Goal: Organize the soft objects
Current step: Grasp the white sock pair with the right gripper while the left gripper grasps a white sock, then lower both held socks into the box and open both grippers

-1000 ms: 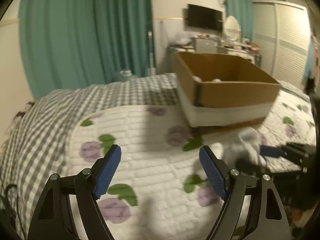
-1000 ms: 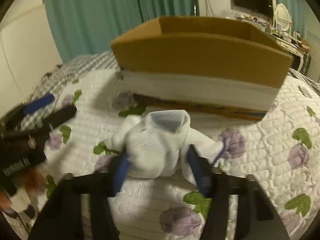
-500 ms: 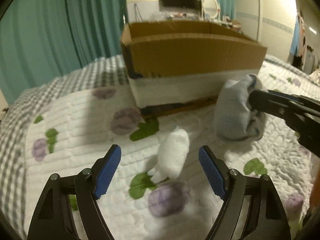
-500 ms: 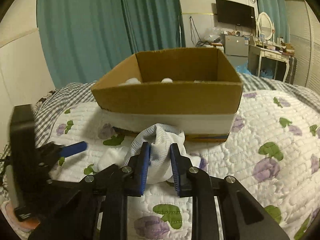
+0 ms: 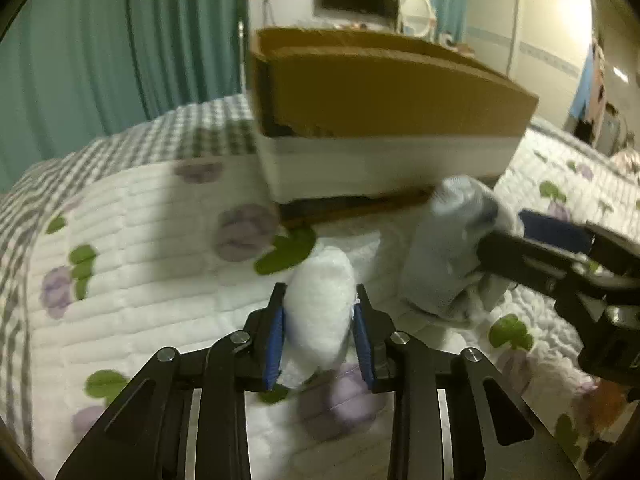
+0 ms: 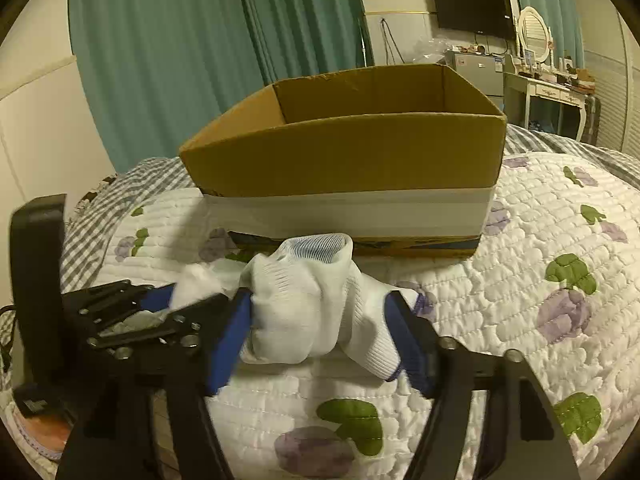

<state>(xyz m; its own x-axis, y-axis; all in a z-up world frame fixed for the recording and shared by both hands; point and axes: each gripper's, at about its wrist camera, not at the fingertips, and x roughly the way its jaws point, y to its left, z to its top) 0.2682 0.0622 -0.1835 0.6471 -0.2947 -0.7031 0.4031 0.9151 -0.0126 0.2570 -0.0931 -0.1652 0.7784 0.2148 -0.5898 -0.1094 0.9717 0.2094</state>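
Observation:
A white fluffy soft piece (image 5: 320, 312) lies on the quilt in front of the cardboard box (image 5: 380, 100), and my left gripper (image 5: 320, 296) is shut on it. To its right a rolled white sock bundle (image 5: 448, 248) sits by the box. In the right wrist view that sock bundle (image 6: 304, 304) lies between the blue pads of my right gripper (image 6: 320, 298), whose jaws are opening and stand wide apart. The left gripper (image 6: 160, 300) shows at the left with the fluffy piece (image 6: 196, 284) in it. The box (image 6: 344, 160) stands just behind.
A white quilt (image 6: 520, 280) with purple flowers and green leaves covers the bed, over a grey checked blanket (image 5: 192, 132). Teal curtains (image 6: 180, 60) hang behind. A dresser with a mirror (image 6: 536, 40) and a wall screen stand at the far right.
My left gripper came down over the white fluffy piece and shut on it. My right gripper squeezed the sock bundle half a second ago and has now spread its jaws wide.

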